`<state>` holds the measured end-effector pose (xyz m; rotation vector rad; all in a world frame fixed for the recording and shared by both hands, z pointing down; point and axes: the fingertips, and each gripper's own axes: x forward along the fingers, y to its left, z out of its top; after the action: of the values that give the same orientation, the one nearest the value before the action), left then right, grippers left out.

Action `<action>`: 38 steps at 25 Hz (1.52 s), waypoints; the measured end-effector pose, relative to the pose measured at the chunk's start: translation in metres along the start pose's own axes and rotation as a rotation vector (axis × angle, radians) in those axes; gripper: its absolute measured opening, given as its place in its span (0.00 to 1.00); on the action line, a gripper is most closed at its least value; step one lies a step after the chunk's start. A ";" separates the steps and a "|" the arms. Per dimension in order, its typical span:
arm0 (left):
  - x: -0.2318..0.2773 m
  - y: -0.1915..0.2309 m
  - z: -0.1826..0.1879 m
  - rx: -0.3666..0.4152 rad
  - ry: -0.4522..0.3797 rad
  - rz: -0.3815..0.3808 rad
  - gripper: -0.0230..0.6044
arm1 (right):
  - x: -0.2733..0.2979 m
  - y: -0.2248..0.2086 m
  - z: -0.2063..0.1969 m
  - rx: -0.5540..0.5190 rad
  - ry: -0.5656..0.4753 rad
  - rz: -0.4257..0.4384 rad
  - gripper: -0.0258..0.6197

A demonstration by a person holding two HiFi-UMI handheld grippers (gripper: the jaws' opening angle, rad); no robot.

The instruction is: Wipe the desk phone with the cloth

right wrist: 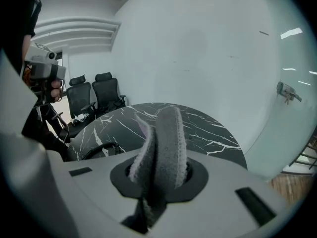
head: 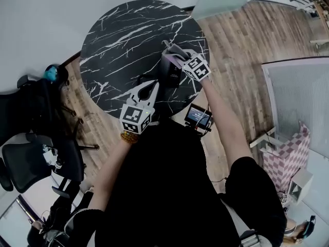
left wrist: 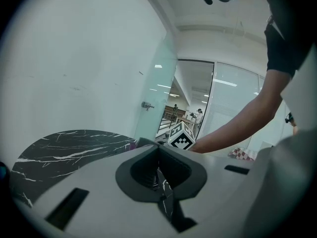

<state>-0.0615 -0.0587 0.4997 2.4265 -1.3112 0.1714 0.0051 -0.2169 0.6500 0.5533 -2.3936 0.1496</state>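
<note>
Head view: the dark desk phone [head: 171,73] sits near the round marble table's [head: 118,40] near edge, the right gripper [head: 177,55] over it with the grey cloth [head: 174,49], the left gripper [head: 153,86] just beside it

Left gripper view: jaws closed together, nothing between them

Right gripper view: jaws clamped on the cloth; a coiled cord [right wrist: 101,151] lies on the table beyond

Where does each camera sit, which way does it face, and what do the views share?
Head view: on the person's head, facing steeply down at the marble table; shows forearms, left gripper, right gripper.
Left gripper view: by the table, looking along its shut jaws toward a glass door; shows the right forearm.
Right gripper view: looks along jaws clamped on the cloth, across the table toward office chairs.
Shared: the table in all three; the right gripper's marker cube in head and left gripper views.
</note>
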 end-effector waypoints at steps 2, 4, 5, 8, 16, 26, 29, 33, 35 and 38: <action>-0.001 0.001 -0.002 -0.005 0.005 0.001 0.06 | 0.004 -0.001 -0.004 0.000 0.023 -0.006 0.14; -0.001 0.002 -0.002 -0.008 0.006 0.003 0.06 | 0.008 -0.003 -0.007 0.001 0.042 -0.009 0.14; 0.000 0.003 -0.002 -0.008 0.006 0.005 0.06 | 0.009 -0.004 -0.008 0.001 0.048 -0.011 0.14; 0.002 0.003 0.000 -0.003 0.009 0.002 0.06 | 0.012 -0.003 -0.010 0.000 0.052 -0.013 0.14; 0.006 0.003 0.000 0.001 0.016 -0.008 0.06 | 0.013 0.001 -0.015 -0.049 0.026 -0.025 0.14; 0.005 0.009 -0.002 -0.020 0.015 0.013 0.06 | 0.011 0.009 -0.015 -0.068 -0.004 -0.025 0.14; 0.006 0.010 -0.003 -0.024 0.015 0.015 0.06 | 0.011 0.010 -0.017 -0.061 -0.010 -0.025 0.14; 0.007 0.010 -0.002 -0.025 0.015 0.015 0.06 | 0.011 0.010 -0.017 -0.042 -0.015 -0.029 0.14; 0.008 0.009 -0.002 -0.026 0.014 0.014 0.06 | 0.011 0.011 -0.017 -0.031 -0.019 -0.033 0.14; 0.009 0.009 -0.002 -0.027 0.013 0.013 0.06 | 0.011 0.012 -0.021 -0.024 -0.016 -0.039 0.14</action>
<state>-0.0634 -0.0693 0.5068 2.3909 -1.3158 0.1715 0.0042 -0.2048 0.6734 0.5917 -2.3949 0.0991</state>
